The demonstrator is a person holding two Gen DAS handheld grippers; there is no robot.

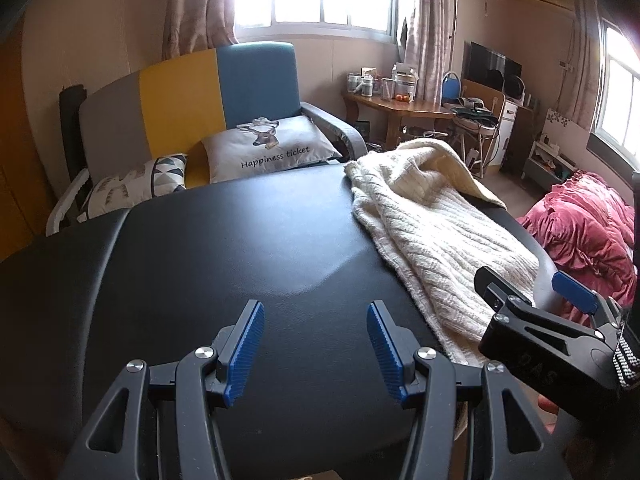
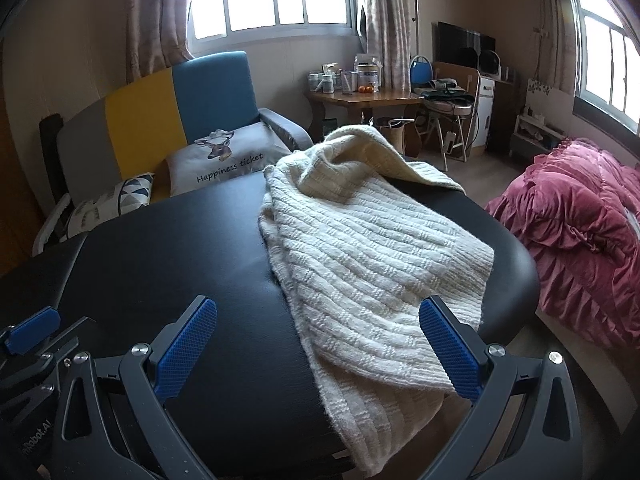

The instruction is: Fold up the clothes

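Cream knit sweater [image 2: 360, 248]: lying rumpled and loosely doubled on the black counter [image 2: 168, 248], its near hem hanging over the front edge.
Right gripper [image 2: 320, 348]: fingers spread, straddling that hem, likely lining up a pinch.
Left gripper [image 1: 316, 352]: fingers spread, hovering left of the sweater, holding nothing.

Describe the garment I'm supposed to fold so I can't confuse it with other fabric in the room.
Find the black padded table in front of the sofa. On its right half lies a cream ribbed knit sweater, rumpled, its near end hanging over the front edge. Unlike the pink ruffled bedding beyond, it is pale and on the table.
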